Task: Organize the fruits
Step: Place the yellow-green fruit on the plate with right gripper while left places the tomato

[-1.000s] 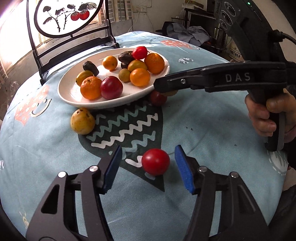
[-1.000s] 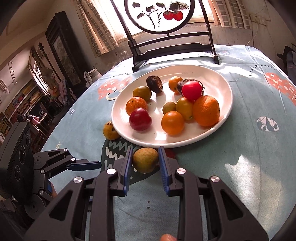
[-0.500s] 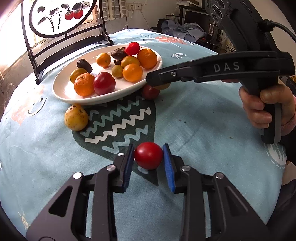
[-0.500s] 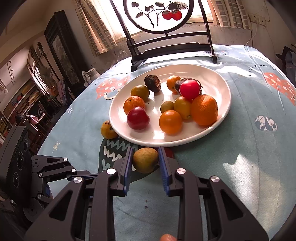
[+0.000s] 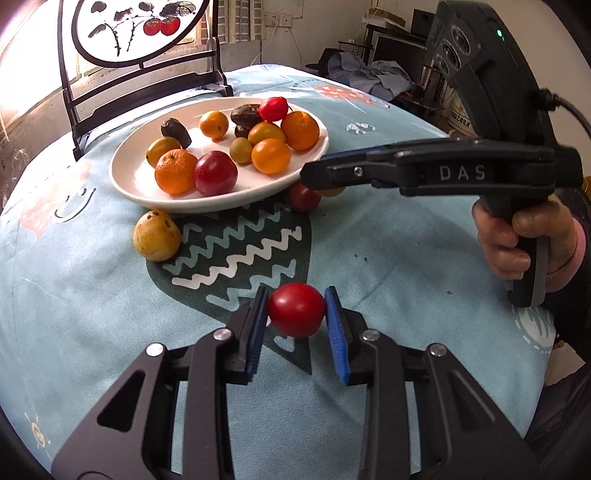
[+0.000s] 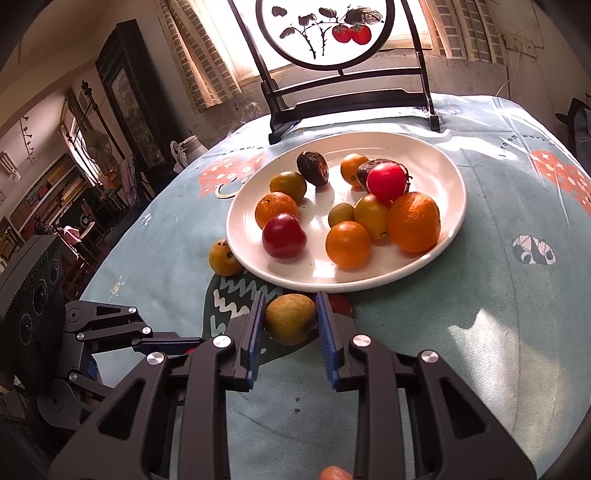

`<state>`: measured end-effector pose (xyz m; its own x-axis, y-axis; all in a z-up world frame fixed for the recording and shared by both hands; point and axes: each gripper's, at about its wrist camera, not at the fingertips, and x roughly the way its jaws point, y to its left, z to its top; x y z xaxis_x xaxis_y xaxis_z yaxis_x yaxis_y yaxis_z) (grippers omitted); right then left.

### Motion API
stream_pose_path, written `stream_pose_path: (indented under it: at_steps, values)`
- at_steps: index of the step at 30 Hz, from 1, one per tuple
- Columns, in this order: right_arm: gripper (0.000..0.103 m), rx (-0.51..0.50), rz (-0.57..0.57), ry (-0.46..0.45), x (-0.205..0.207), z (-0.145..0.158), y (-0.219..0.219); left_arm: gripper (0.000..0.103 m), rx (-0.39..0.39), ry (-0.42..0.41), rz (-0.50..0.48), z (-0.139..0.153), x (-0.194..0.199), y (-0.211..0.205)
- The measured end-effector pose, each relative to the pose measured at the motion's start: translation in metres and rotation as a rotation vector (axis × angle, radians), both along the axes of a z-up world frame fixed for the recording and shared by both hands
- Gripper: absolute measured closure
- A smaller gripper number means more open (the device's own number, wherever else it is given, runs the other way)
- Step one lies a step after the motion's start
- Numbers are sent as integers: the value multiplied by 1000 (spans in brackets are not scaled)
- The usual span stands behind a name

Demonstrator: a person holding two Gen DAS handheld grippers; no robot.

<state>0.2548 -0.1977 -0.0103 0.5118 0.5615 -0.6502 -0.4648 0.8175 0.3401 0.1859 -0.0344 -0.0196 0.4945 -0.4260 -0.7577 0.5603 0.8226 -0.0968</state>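
Left hand-held gripper [image 5: 296, 309] clamps a red tomato [image 5: 296, 310] on the desk [image 5: 406, 266] while the right hand-held gripper [image 6: 290, 318] grips a yellow-brown fruit [image 6: 290, 319] beside the plate [image 6: 448, 177]; lifting both onto the plate likely comes next.

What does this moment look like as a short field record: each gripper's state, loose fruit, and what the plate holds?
left gripper: shut on red tomato, at or just above the tablecloth
right gripper: shut on yellow-green fruit, near plate rim
plate: white; holds eleven fruits, among them oranges, red ones and dark wrinkled ones
loose fruit: spotted yellow fruit beside the plate; dark red fruit at plate edge, partly hidden by right gripper
background: stand with round fruit painting behind plate
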Motion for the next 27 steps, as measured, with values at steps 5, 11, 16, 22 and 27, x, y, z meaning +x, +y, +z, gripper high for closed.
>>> stream_pose_path:
  at_steps: [5,11,16,22,27]
  values:
    - [74,115,-15,-124,-2,23,-9,71,-115,-65,138,28,17,23]
    - [75,105,-147,-189,26,29,-22,71,-175,-115,292,53,68,38]
    - [74,137,-144,-197,58,29,-16,71,-151,-183,363,64,115,29]
    - [74,89,-111,-201,88,28,10,71,-110,-158,423,57,171,36]
    - [75,37,-72,-177,107,19,28,72,-116,-79,430,41,204,42]
